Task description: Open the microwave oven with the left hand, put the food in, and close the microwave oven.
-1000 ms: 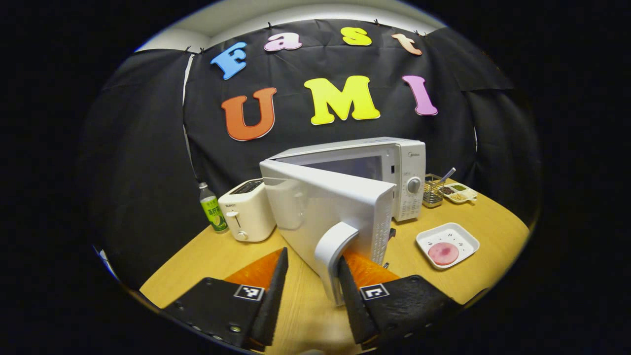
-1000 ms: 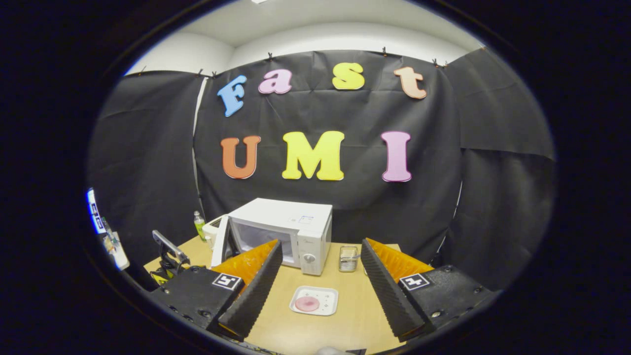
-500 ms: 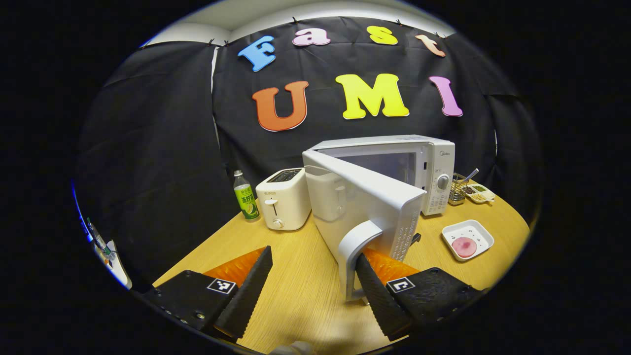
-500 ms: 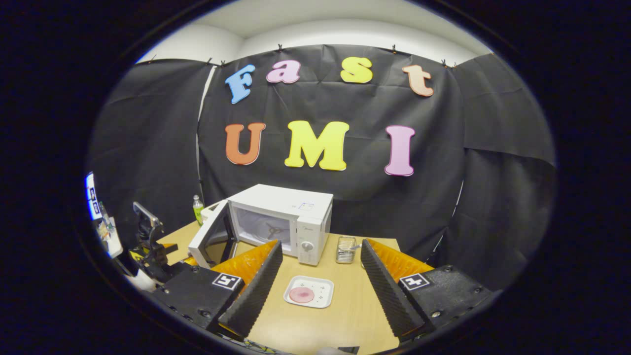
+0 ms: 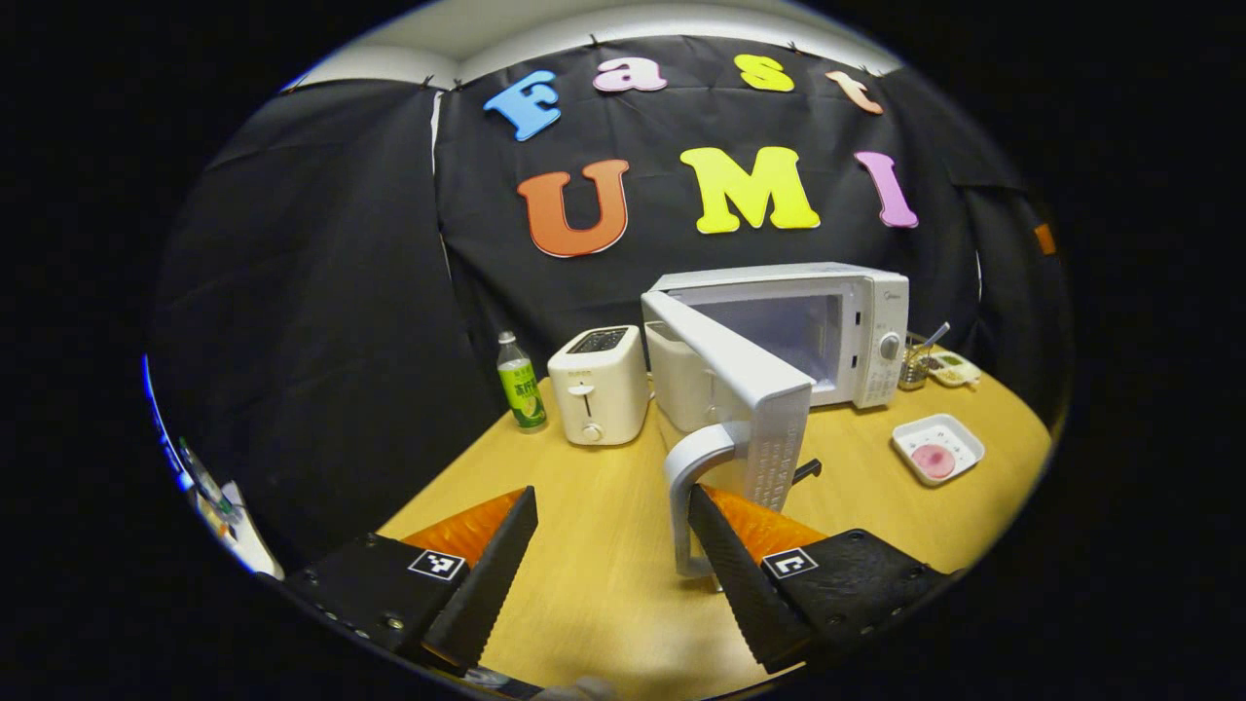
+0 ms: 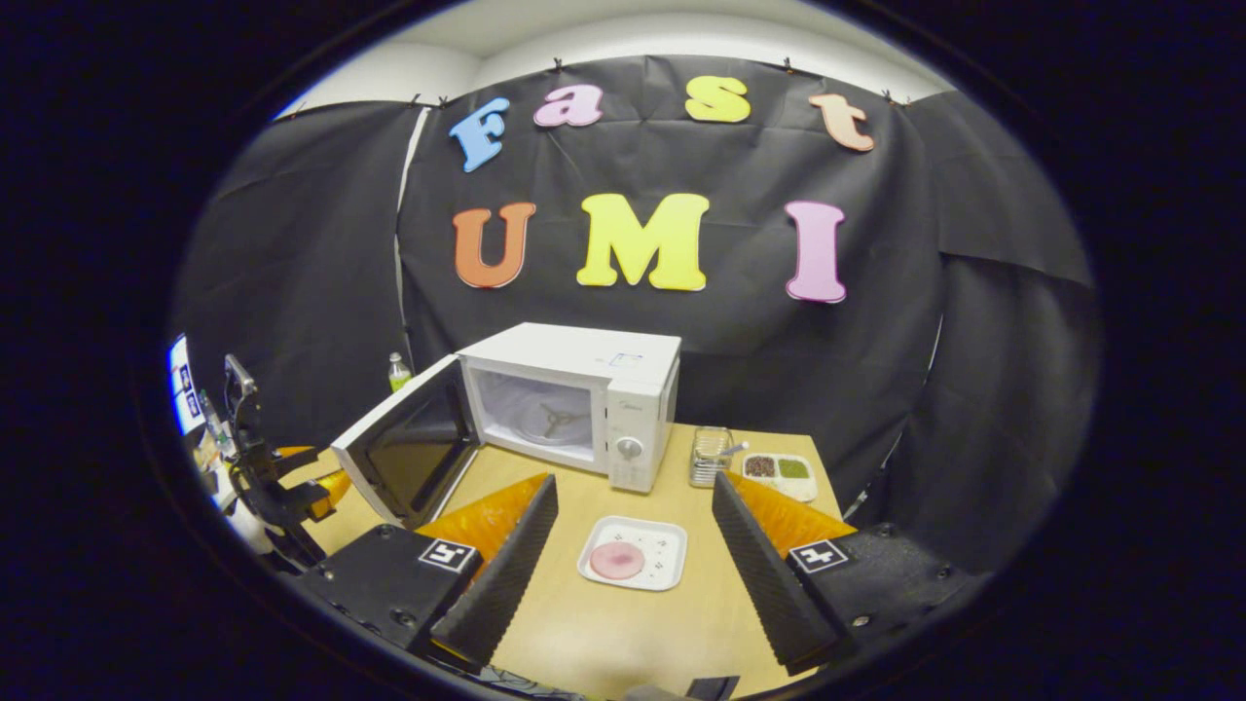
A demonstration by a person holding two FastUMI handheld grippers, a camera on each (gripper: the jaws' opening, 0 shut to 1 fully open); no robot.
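Your microwave [image 6: 574, 399] stands far on the table [image 6: 623, 633], door [image 6: 404, 453] swung open leftward. The food [image 6: 617, 560] lies on its plate [image 6: 662, 555], near, between your released right gripper's [image 6: 628, 555] fingers. Your left gripper [image 5: 608, 545] gapes beside the door handle [image 5: 686, 487].

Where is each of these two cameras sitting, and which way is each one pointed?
Left gripper view: rides the left gripper, low over the wooden table, facing the white microwave's open door; its two fingers show, spread.
Right gripper view: rides the right gripper, farther back, facing the white microwave and the white square plate with pink food; fingers spread.
Both show microwave, plate, table.
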